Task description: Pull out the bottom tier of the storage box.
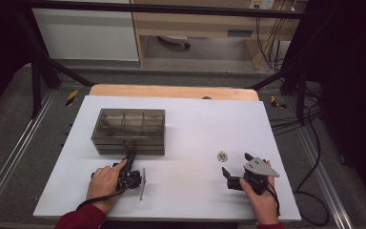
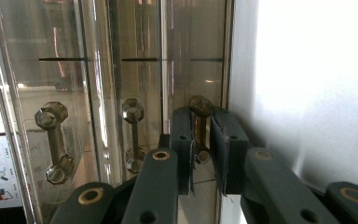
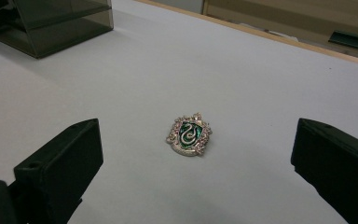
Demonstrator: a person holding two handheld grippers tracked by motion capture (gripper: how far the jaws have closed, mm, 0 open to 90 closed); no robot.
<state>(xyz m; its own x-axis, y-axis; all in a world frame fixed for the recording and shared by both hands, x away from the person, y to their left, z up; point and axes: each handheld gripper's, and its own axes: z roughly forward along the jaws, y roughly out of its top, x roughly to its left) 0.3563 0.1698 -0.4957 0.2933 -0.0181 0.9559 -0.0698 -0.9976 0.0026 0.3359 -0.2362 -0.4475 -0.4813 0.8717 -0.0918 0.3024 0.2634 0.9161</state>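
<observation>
The left gripper (image 2: 201,154) is clenched on the handle (image 2: 200,108) of one drawer of the smoked-acrylic drawer box (image 1: 128,125), which stands on the far left part of the white board (image 1: 181,200). In the left gripper view two other handles (image 2: 51,142) of the same kind sit beside the gripped one. The right gripper (image 3: 196,175) rests at the near right with its jaws released and spread wide; the crest pin badge (image 3: 189,134), green enamel with a silver snake, lies flat on the board just beyond them, well apart from the box.

The likely trouble is at the drawer: the box looks light, so a pull on the handle may drag the whole box toward the near edge instead of sliding the drawer out. The narrow bar could also slip from the pads. The badge lies very flat, and the jaws may skid over it or flick it away.
</observation>
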